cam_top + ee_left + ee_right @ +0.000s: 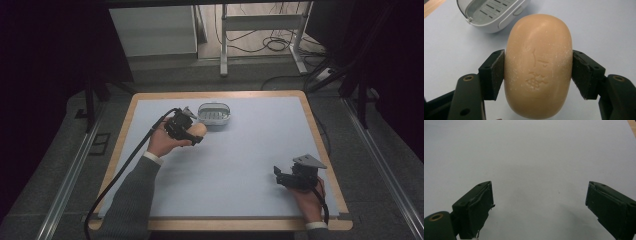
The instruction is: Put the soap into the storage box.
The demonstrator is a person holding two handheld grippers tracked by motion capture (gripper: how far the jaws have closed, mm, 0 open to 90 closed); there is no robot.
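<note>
A tan oval bar of soap with a stamped mark is clamped between the two pads of my left gripper. In the high view the soap and left gripper hover just in front of a white soap dish with a slotted grey insert, seen close up as the soap dish at the upper left of the left gripper view. My right gripper rests near the table's front right, and its jaws stand wide open with nothing between them, right gripper.
The table carries a pale blue mat with a wooden border. Beyond the far edge stand a desk frame and loose cables on the floor. A black cable trails from the left gripper.
</note>
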